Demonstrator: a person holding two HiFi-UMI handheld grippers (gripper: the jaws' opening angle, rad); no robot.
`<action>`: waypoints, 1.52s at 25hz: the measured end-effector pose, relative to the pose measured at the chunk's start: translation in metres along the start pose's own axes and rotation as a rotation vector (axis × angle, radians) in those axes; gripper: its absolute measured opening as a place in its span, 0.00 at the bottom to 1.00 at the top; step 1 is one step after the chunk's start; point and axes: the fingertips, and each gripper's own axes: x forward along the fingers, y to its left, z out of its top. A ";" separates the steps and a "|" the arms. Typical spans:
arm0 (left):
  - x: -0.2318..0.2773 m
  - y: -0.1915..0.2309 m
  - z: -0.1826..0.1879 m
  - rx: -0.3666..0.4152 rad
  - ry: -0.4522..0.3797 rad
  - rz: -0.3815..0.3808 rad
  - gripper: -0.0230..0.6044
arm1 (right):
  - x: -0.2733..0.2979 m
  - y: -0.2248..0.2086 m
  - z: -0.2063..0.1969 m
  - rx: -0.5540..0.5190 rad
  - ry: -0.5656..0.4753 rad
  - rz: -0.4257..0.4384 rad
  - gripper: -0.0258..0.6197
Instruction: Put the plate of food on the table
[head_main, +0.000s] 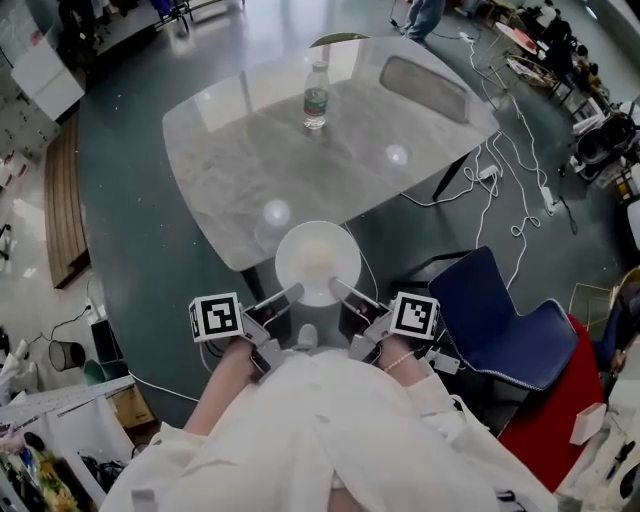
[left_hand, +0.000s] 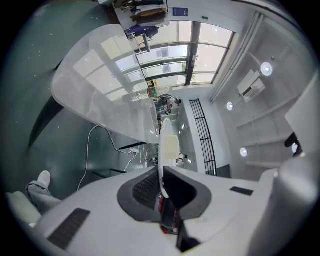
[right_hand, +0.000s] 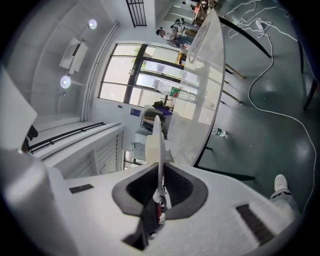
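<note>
Marble table is faced from its near corner, where a white plate is held in the air, apparently over the tabletop's near edge and not yet set down. The plate is gripped on two sides, evidently so that it is kept level and nothing is tipped off. The left gripper is clamped on the rim's left side and the right gripper on its right, jaws pressed onto the thin edge. Both forearms are tucked close to the body, the grippers aimed forward, nearly level, angled toward each other. A water bottle is seen upright near the tabletop's far edge. A pale block of food is seen at the plate's middle.
</note>
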 end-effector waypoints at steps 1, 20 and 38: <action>0.005 0.003 0.001 0.000 0.003 0.006 0.08 | 0.000 -0.004 0.004 0.003 0.003 -0.006 0.07; 0.019 0.027 0.002 -0.105 0.008 0.079 0.08 | 0.009 -0.034 0.009 0.089 0.051 -0.019 0.07; 0.086 0.024 0.103 -0.045 0.067 0.071 0.08 | 0.063 -0.044 0.112 0.077 0.000 -0.052 0.07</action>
